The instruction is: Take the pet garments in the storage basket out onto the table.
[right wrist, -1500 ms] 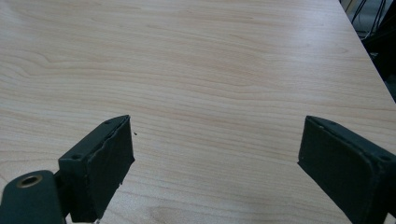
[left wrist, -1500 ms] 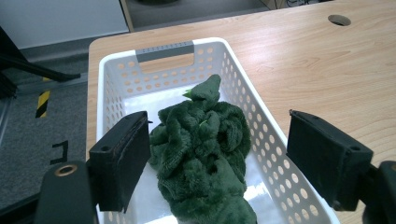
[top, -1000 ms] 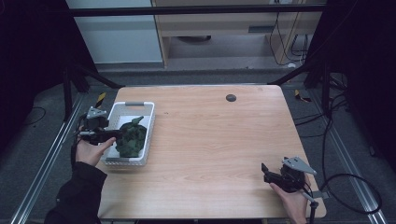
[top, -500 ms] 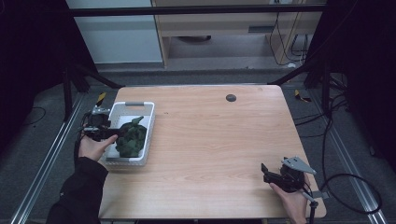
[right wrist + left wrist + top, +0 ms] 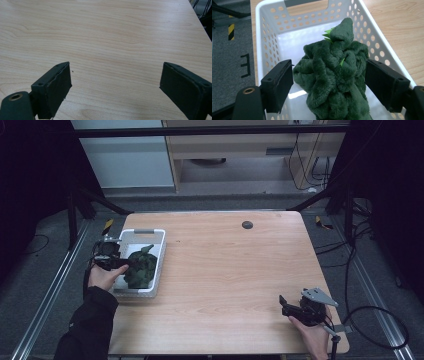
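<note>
A dark green plush toy lies in a white perforated basket at the table's left edge. My left gripper reaches over the basket's left wall toward it. In the left gripper view the plush toy bulges between the two wide-set jaws of my left gripper, which is open; the fabric just about brushes both pads, and the basket surrounds it. My right gripper rests low over the table's front right corner. It stands open over bare wood, with nothing between its jaws.
A small dark round disc sits near the back edge of the wooden table. Metal rails run along the floor on both sides, and a cable trails from the right gripper off the table's right side.
My left hand and gripper have shifted slightly back along the basket's left side. The plush toy stays in the basket, and the right gripper has not moved.
</note>
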